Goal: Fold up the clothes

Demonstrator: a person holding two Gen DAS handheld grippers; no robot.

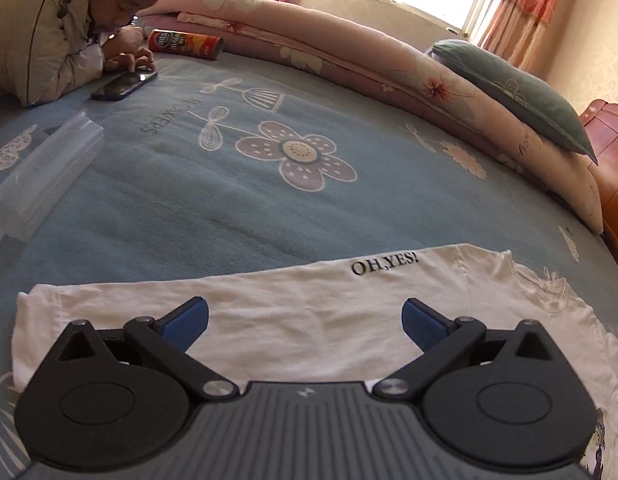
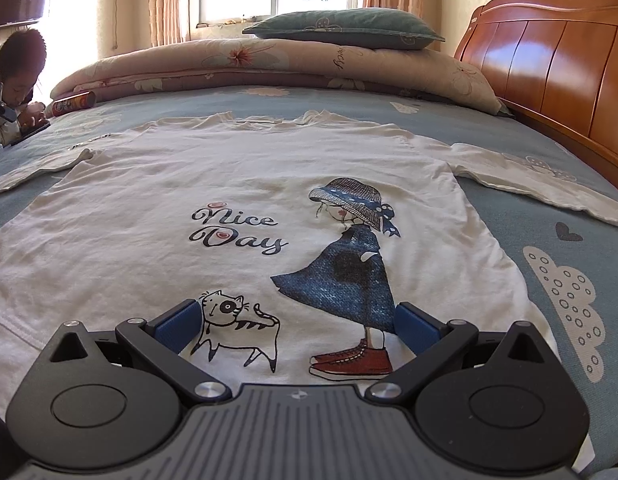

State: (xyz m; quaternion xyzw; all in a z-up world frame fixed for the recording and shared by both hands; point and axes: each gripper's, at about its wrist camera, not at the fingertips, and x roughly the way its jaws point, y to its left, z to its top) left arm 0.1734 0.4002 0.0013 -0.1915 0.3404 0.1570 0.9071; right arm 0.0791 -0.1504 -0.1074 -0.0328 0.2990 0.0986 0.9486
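The bed (image 2: 509,216) is covered by a grey-blue sheet printed with flowers, clouds and the word "FLOWERS". A white long-sleeved shirt (image 2: 149,200) lies flat on it, filling the centre of the right wrist view, sleeves spread to both sides. Along the far edge a folded pink floral quilt (image 2: 269,64) rests on the sheet, with a green pillow (image 2: 349,28) on top of it. In the upper left of the left wrist view a red snack can (image 1: 185,43) lies on its side, a dark phone (image 1: 124,85) lies near it, and a clear plastic bag (image 1: 45,172) lies at the left edge. A person (image 1: 41,32) leans on the bed there.
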